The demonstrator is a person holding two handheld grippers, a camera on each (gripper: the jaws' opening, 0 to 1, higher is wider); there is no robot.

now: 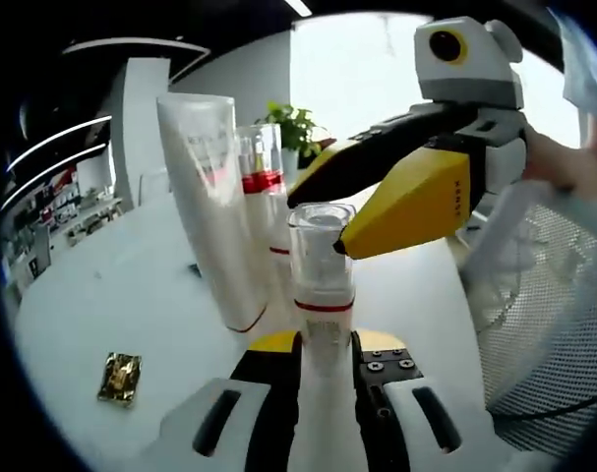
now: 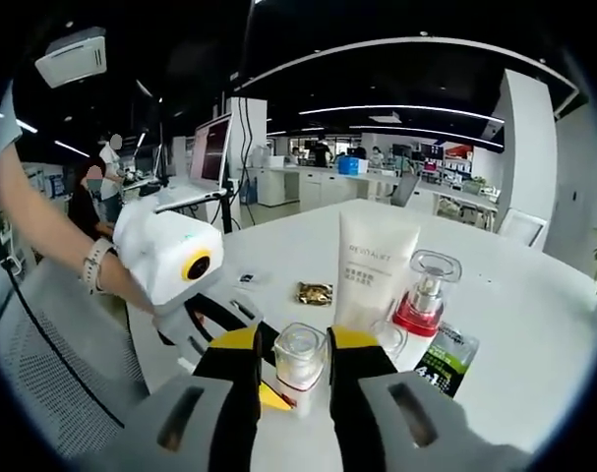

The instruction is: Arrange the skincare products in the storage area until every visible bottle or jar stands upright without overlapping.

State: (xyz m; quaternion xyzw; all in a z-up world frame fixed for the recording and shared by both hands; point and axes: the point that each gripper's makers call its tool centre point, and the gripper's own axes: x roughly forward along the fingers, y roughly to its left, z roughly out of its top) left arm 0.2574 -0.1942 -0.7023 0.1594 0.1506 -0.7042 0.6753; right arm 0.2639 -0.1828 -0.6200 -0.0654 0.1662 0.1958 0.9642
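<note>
While I hold the clear-capped bottle (image 1: 321,295) between both tools, I judge the step in hand to be standing it up on the white table (image 1: 111,295) beside the others. My left gripper (image 1: 323,379) is clenched on its white body low down, the jaws pressing either side. My right gripper (image 2: 296,379) has its yellow-tipped jaws closed around the clear cap at the top; in the left gripper view the same tool comes in from the right and pinches that cap.

Next, I think, the base must be set flat on a bare patch of table, near but not touching the white tube (image 1: 211,206), before either grip lets go.

It is a slim white bottle with a red band under a transparent cap, held roughly upright. Just behind it stand the tall tube and a red-collared pump bottle (image 2: 424,295). A green sachet (image 2: 447,356) lies at the right, a gold packet (image 1: 119,377) on the near left.
</note>
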